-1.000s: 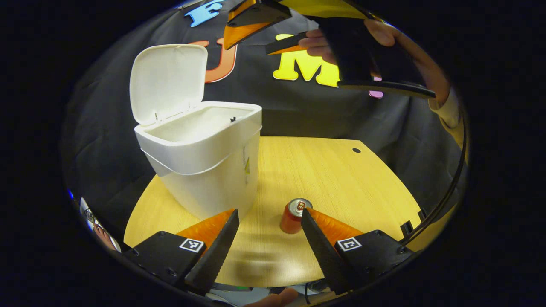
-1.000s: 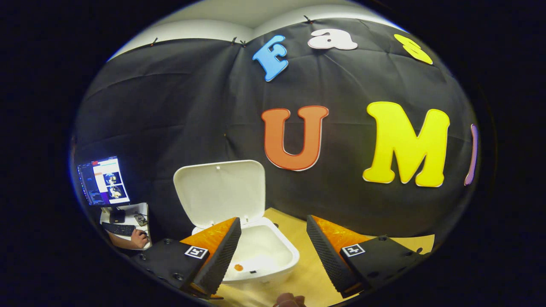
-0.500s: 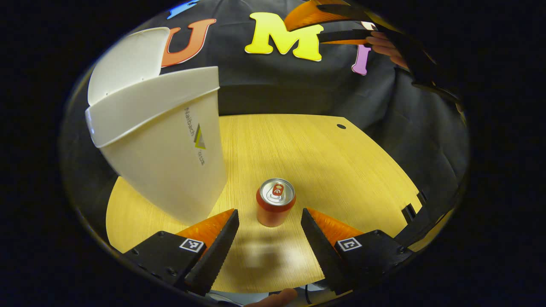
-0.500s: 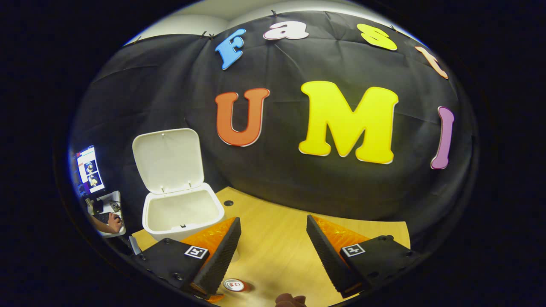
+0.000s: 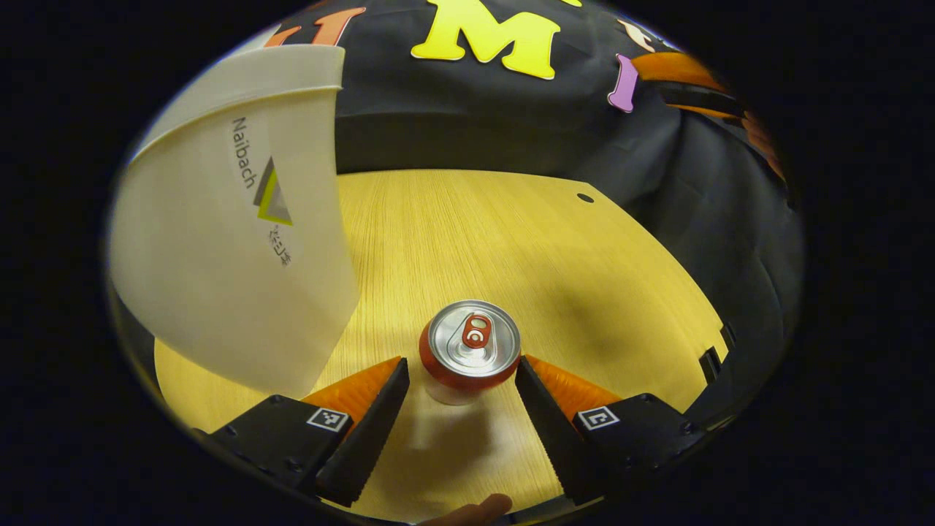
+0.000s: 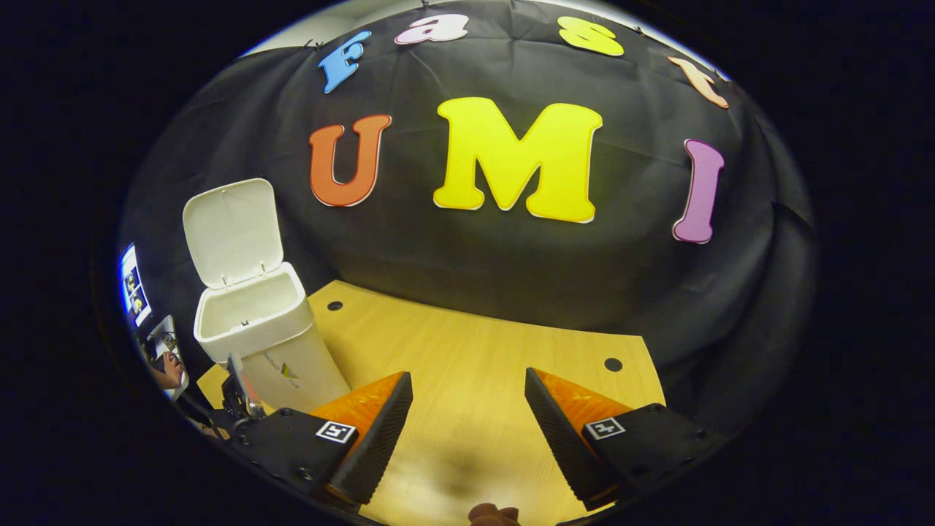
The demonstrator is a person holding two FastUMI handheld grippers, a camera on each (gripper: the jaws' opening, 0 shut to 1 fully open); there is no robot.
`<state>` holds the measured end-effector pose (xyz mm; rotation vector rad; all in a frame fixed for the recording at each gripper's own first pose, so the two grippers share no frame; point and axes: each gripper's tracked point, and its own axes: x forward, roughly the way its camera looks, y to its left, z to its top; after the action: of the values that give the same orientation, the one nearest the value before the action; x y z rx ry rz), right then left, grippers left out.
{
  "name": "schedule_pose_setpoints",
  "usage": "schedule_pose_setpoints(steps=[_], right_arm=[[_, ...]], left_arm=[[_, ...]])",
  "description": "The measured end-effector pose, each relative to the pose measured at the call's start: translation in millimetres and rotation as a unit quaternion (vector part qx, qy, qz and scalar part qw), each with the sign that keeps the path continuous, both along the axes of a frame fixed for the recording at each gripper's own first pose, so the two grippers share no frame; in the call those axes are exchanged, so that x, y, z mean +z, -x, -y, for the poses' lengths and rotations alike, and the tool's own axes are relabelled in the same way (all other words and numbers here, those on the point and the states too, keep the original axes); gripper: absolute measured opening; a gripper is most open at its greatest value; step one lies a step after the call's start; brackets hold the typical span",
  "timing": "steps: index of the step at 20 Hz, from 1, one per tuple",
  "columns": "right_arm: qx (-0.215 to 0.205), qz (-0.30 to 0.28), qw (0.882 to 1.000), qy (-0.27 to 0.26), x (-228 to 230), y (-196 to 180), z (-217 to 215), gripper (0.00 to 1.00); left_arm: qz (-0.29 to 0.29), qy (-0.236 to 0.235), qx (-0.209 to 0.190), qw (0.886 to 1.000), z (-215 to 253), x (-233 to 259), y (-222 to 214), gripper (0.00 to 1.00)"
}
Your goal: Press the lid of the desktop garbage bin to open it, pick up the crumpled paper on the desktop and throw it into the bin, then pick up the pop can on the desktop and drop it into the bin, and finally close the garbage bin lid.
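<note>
Red pop can [image 5: 470, 349] upright on the wooden desktop [image 5: 511, 241], between the spread fingers of the left gripper [image 5: 462, 398], white garbage bin [image 6: 256, 332] lid up at left, right gripper [image 6: 467, 416] spread over bare wood.

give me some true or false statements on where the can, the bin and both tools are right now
1. The pop can stands upright on the table. True.
2. The left tool is shut on the can. False: its fingers are spread, one on each side of the can, with a gap at least on the left.
3. The garbage bin has its lid down. False: the lid stands open.
4. The right tool holds crumpled paper. False: it is open, with nothing between its fingers.
5. The can stands to the right of the bin in the left gripper view. True.
</note>
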<state>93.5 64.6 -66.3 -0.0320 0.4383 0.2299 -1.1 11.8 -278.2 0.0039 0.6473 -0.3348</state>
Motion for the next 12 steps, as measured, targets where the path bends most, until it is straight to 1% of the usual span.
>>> schedule_pose_setpoints(steps=[3,5,6,7,8,9,10,12], right_arm=[[-0.012,-0.010,1.000,0.010,-9,3,11,0.94],[-0.017,-0.009,1.000,0.009,-8,3,14,0.95],[-0.021,-0.011,1.000,0.007,-10,4,16,0.98],[-0.021,-0.012,1.000,0.003,-10,5,16,0.98],[-0.023,-0.013,1.000,0.000,-11,5,16,0.98],[-0.026,-0.013,1.000,0.001,-11,6,19,0.95],[-0.026,-0.013,1.000,0.000,-12,6,20,0.98],[-0.030,-0.013,0.999,0.001,-14,8,26,0.98]], left_arm=[[-0.011,-0.012,-0.001,1.000,-1,-17,-10,0.97],[-0.009,-0.017,0.002,1.000,0,-19,-15,0.98],[-0.011,-0.015,0.000,1.000,2,-19,-14,0.98],[-0.014,-0.012,-0.004,1.000,4,-20,-14,0.97],[-0.016,-0.013,-0.006,1.000,4,-21,-15,0.96],[-0.016,-0.013,-0.007,1.000,5,-21,-16,0.95],[-0.016,-0.015,-0.009,1.000,5,-22,-17,0.94],[-0.017,-0.017,-0.011,1.000,6,-23,-18,0.91]])
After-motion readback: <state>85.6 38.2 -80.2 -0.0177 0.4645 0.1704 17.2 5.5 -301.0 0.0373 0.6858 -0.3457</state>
